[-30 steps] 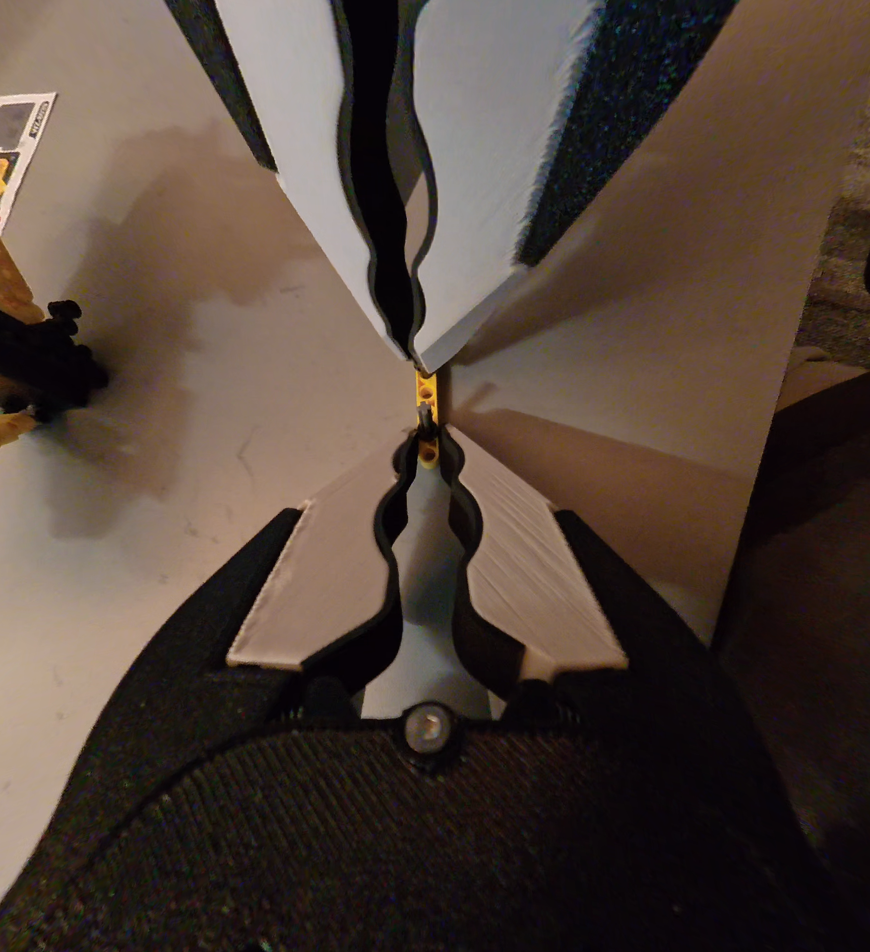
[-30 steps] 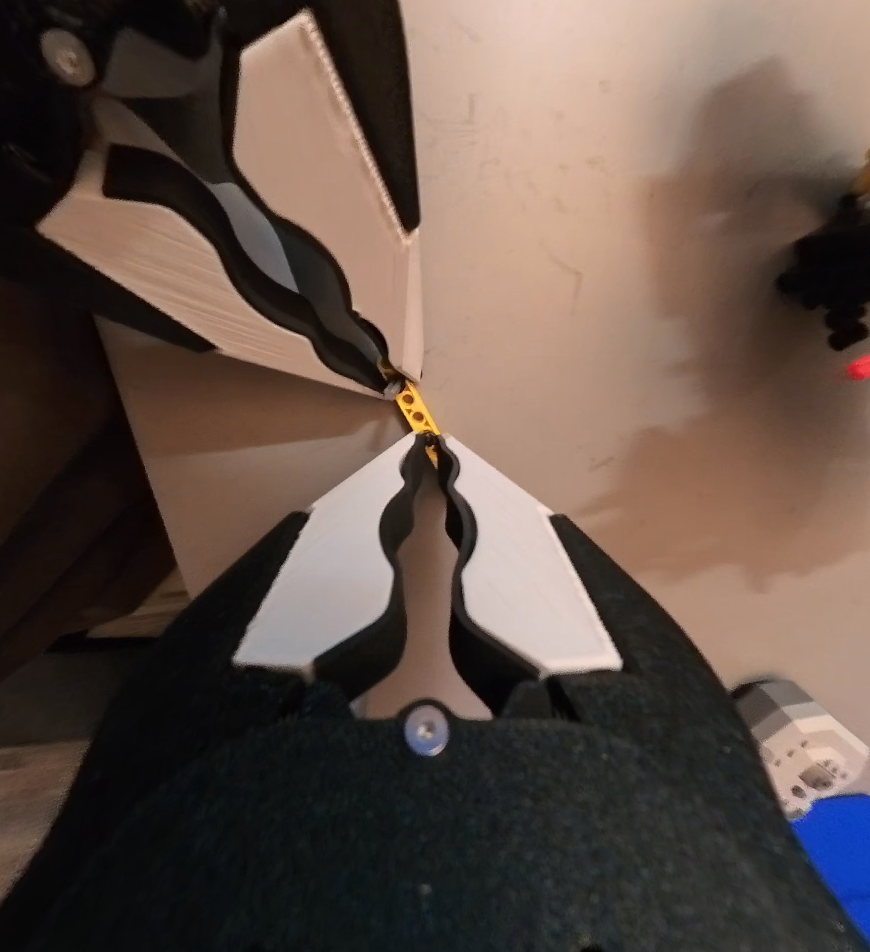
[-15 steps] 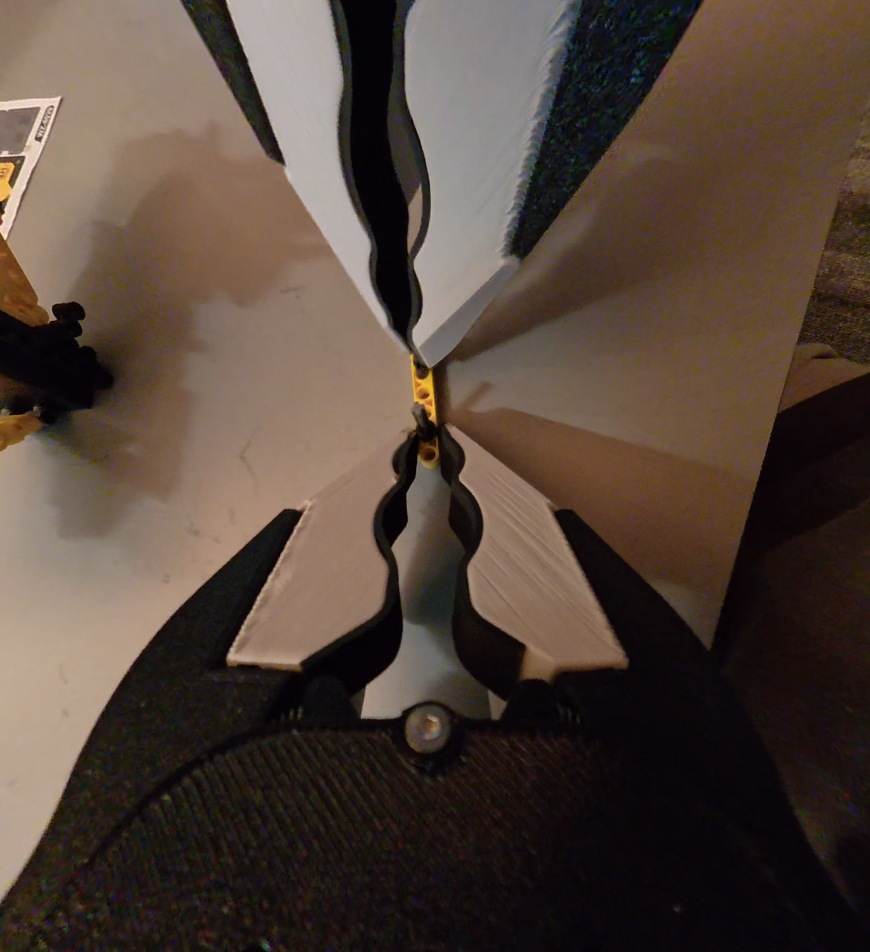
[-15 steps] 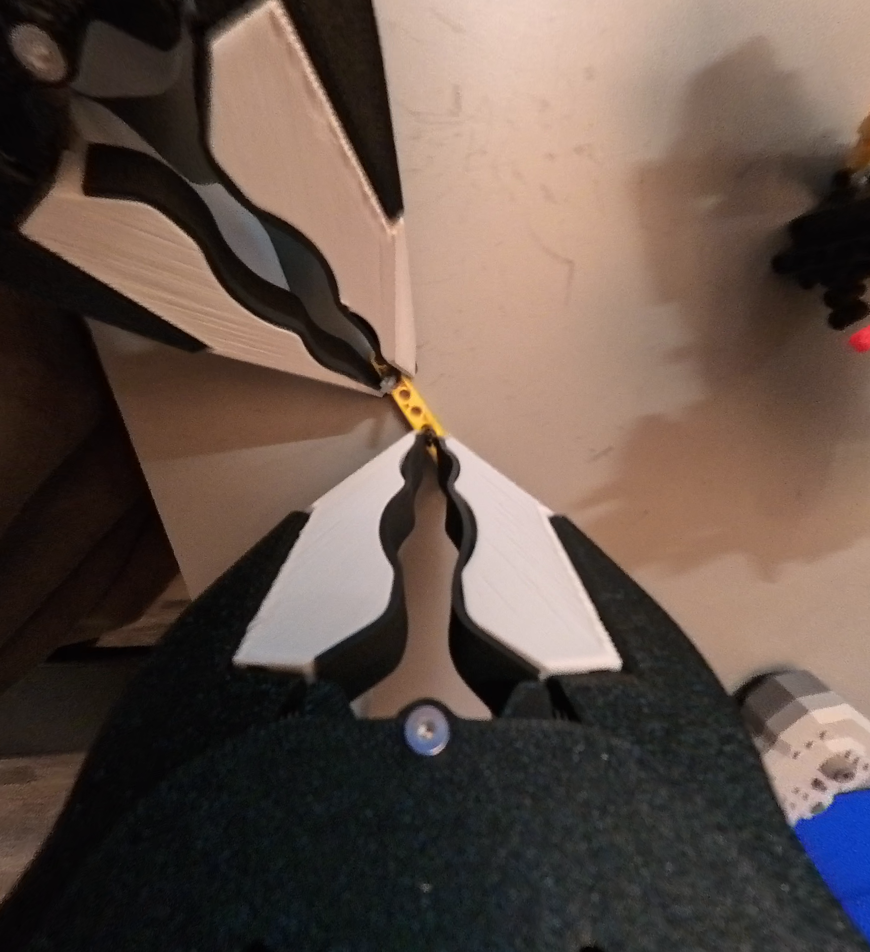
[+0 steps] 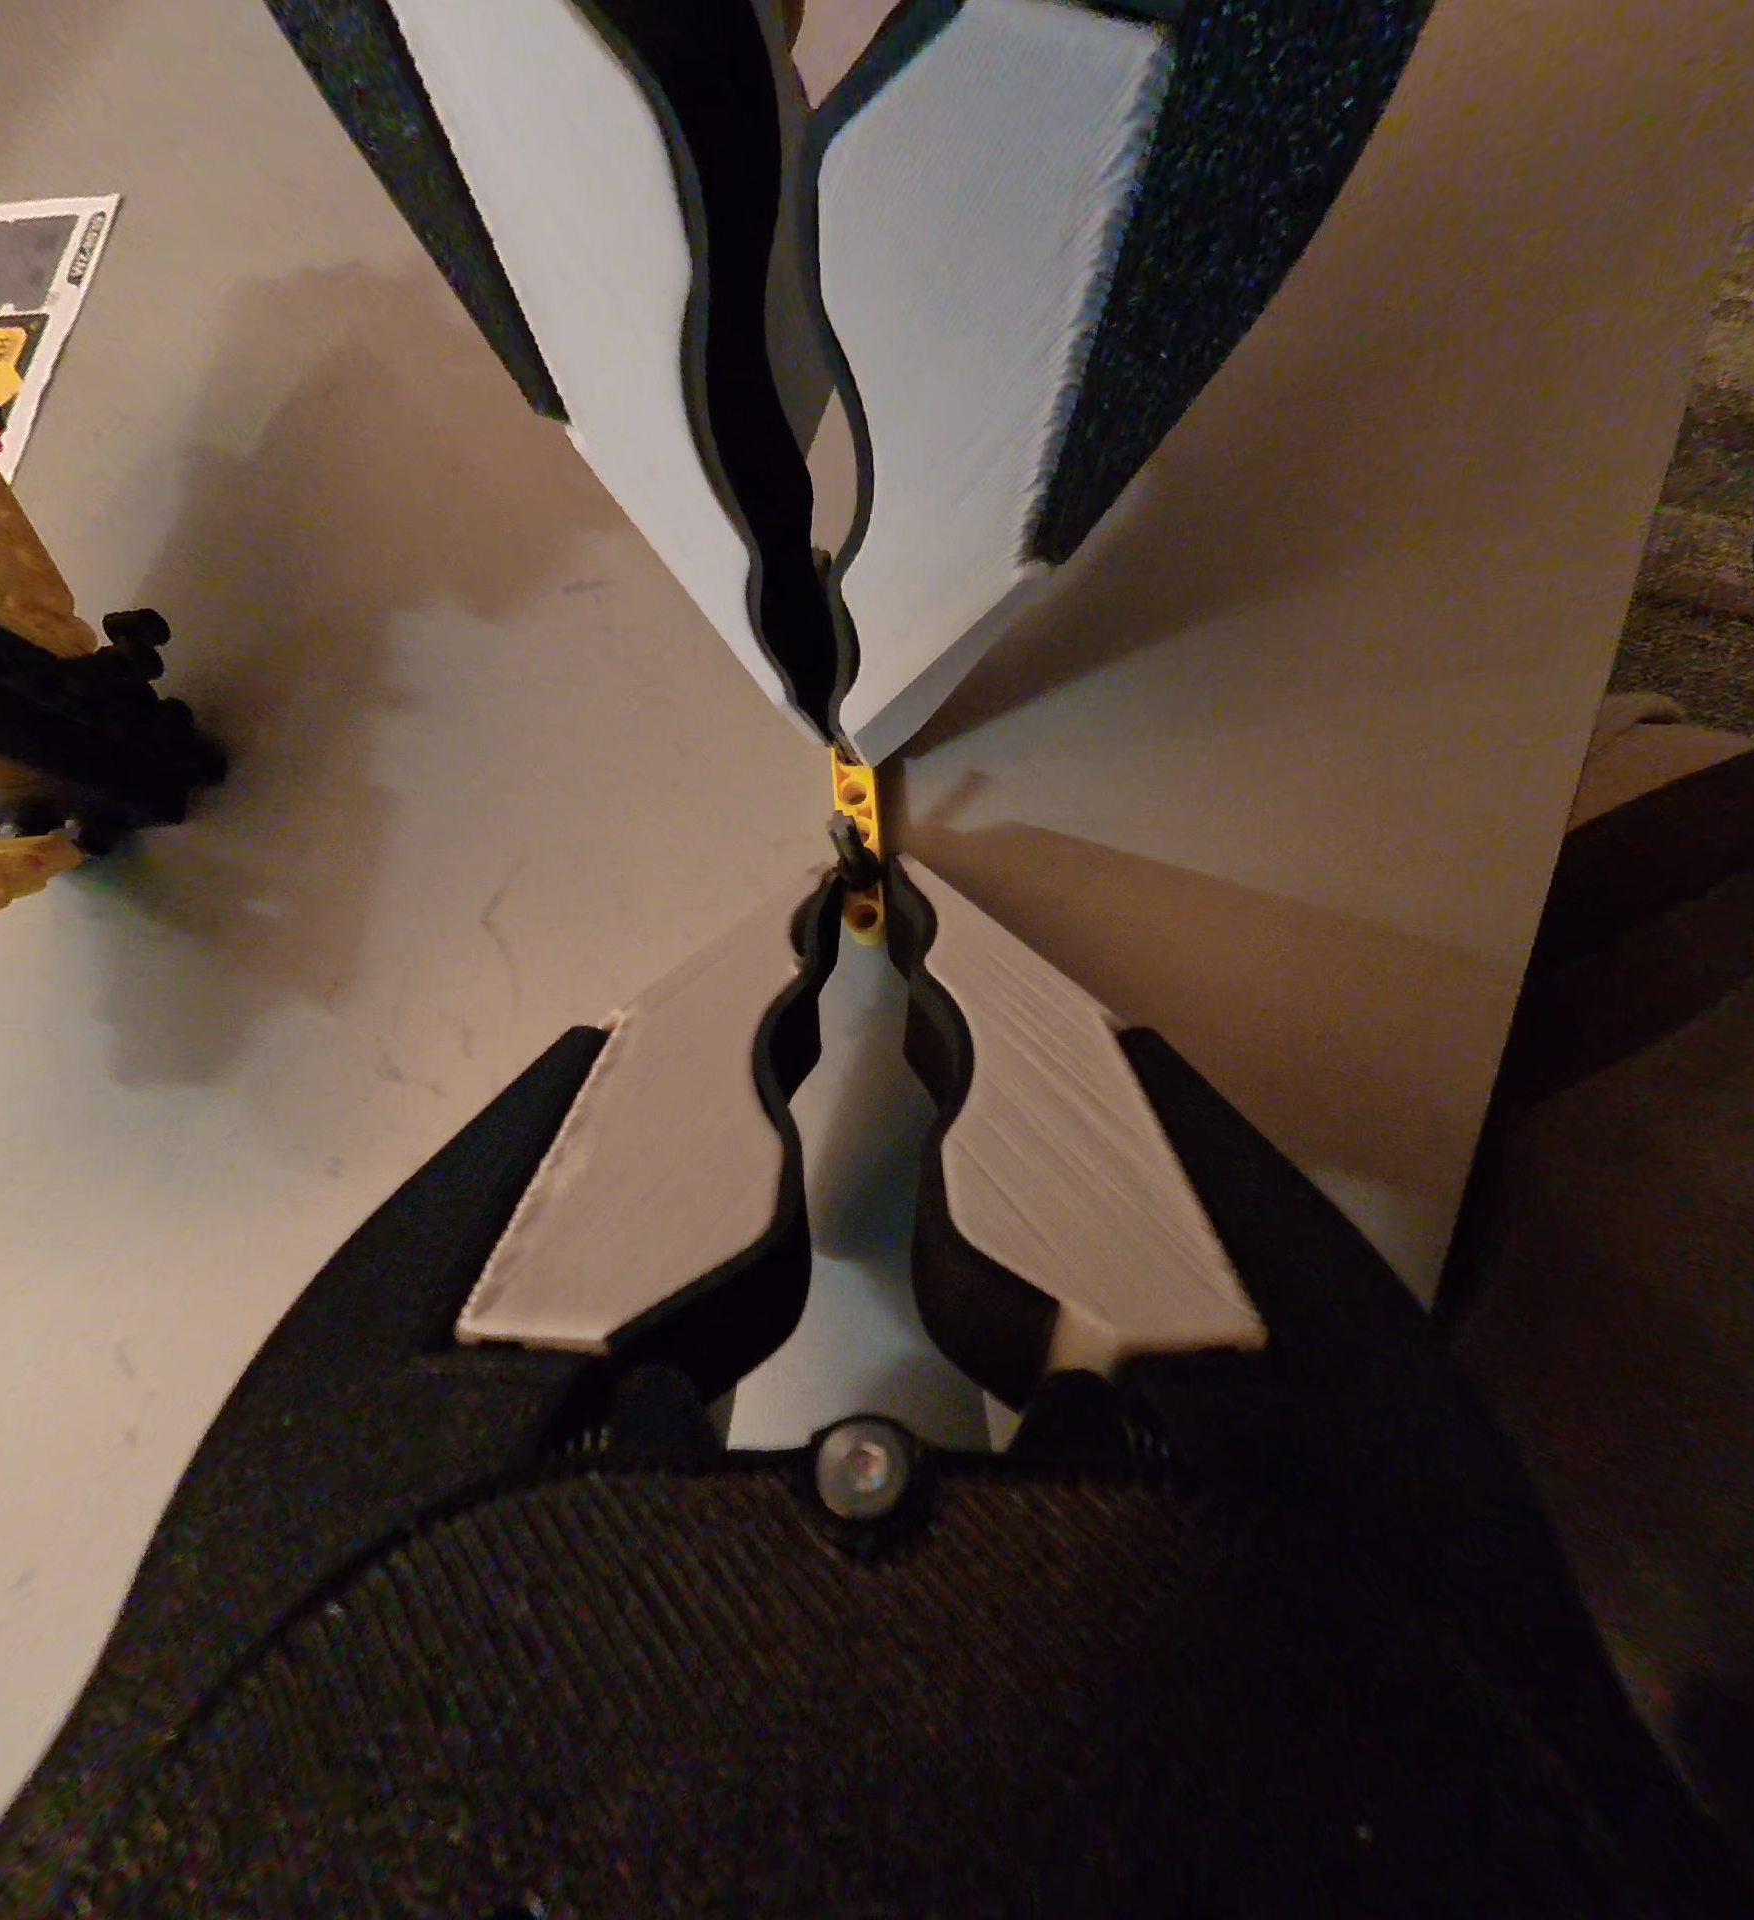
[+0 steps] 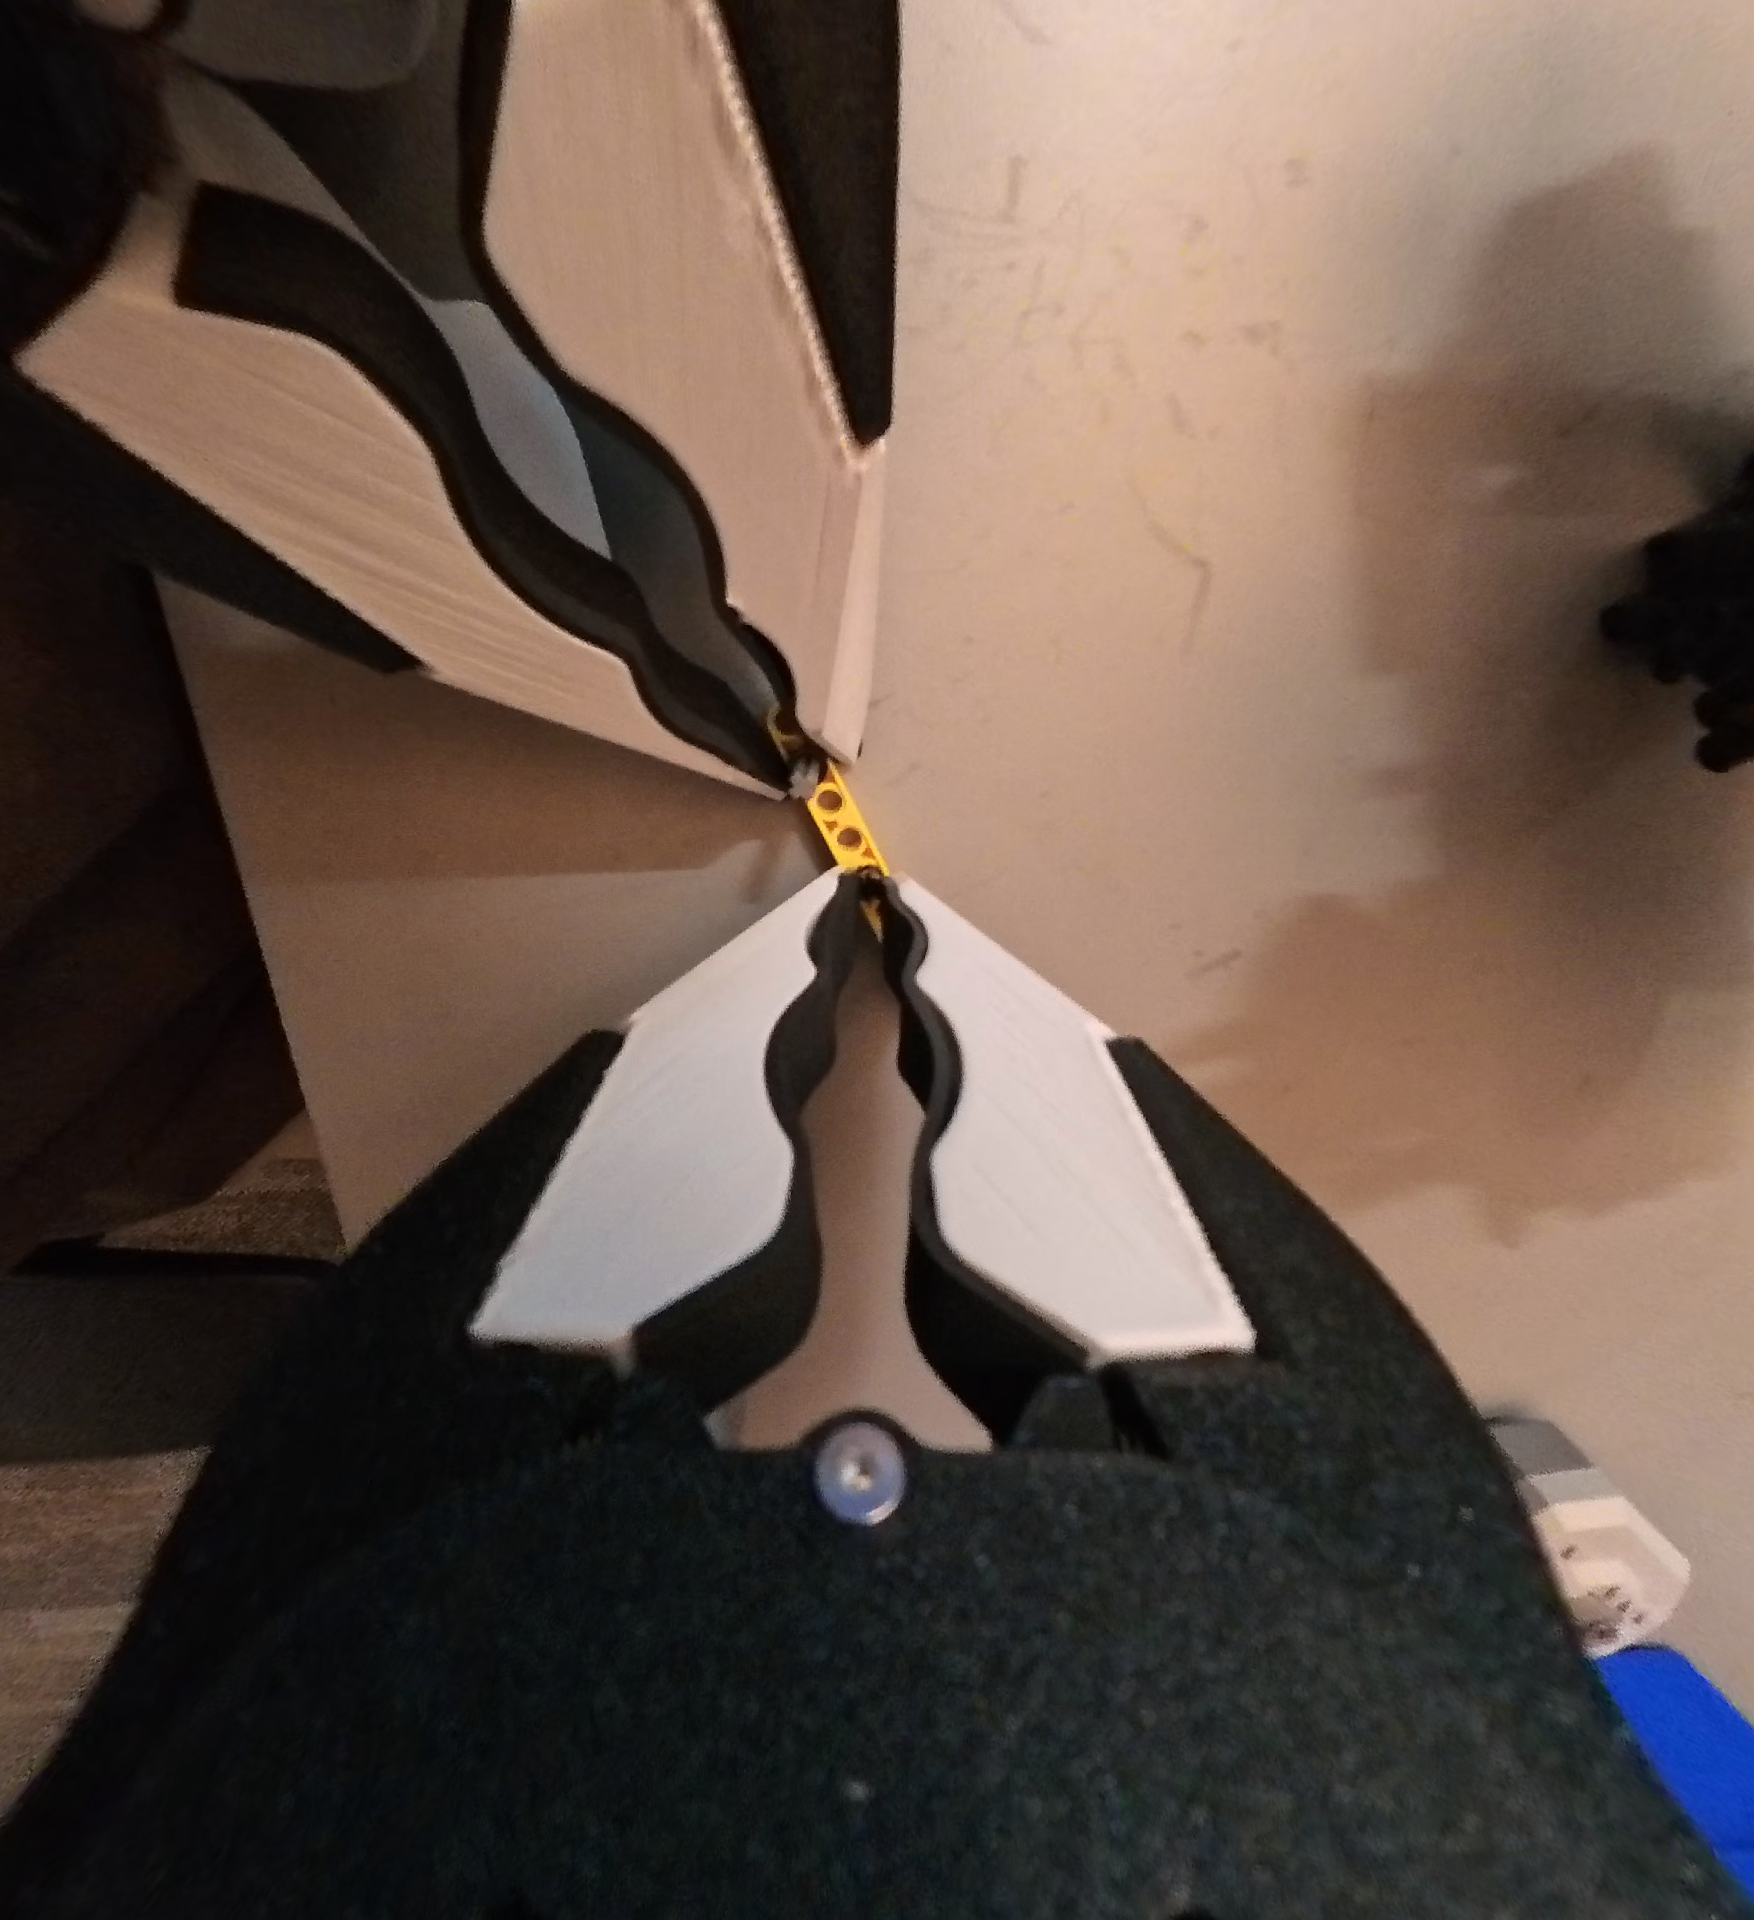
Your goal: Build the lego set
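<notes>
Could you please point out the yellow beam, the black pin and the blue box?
yellow beam [image 5: 856, 798]: left wrist view, holed middle.
black pin [image 5: 845, 840]: left wrist view, its head.
blue box [image 6: 1725, 1766]: right wrist view, top face.

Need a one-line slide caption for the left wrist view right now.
Left gripper and right gripper pinch opposite ends of a yellow holed beam above the table.

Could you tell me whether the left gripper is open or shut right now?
Shut: the left gripper has its tips pinched on one end of the yellow beam.
</notes>
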{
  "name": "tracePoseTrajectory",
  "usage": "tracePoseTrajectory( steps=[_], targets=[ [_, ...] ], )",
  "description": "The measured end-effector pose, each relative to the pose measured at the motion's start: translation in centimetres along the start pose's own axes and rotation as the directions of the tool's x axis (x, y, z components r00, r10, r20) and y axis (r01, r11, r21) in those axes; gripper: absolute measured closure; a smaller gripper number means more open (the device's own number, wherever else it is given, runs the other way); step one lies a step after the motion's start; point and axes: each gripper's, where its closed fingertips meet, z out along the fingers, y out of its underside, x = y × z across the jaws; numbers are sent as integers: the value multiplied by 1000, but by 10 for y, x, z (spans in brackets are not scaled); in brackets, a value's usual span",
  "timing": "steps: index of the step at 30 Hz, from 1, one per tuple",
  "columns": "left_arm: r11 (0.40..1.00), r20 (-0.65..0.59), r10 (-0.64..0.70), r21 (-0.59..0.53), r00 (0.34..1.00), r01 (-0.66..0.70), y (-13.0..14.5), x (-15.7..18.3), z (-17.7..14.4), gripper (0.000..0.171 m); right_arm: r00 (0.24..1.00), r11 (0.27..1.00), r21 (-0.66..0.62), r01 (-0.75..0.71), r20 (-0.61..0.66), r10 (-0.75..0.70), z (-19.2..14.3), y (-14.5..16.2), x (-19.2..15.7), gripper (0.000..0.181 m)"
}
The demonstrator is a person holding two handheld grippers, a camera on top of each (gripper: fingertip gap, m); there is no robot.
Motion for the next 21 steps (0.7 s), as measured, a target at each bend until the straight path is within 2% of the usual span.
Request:
tracePoseTrajectory(
  steps=[7, 10, 13, 17, 21],
  targets=[
    [1000, 0, 1, 1, 1000, -1, 0, 0, 0, 165, 999, 999, 20, -40, -10, 40, -2, 0, -1, 177],
    [1000, 0, 0, 0, 1000, 0, 0, 0, 0, 165, 996, 994, 97, -55, -60, 61, -14, -5, 4, 176],
    [1000, -1, -2, 0, 1000, 2, 0, 0, 0, 165, 985, 971, 206, -123, -92, 145, -36, -9, 12, 172],
    [1000, 25, 4, 2, 1000, -4, -1, -3, 0, 161, 946, 891, 392, -230, -124, 299, -61, -3, 31, 168],
    [1000, 81, 10, 5, 997, -11, 1, -7, -3, 149, 882, 734, 564, -380, -20, 471, -73, 10, 42, 159]
  ],
)
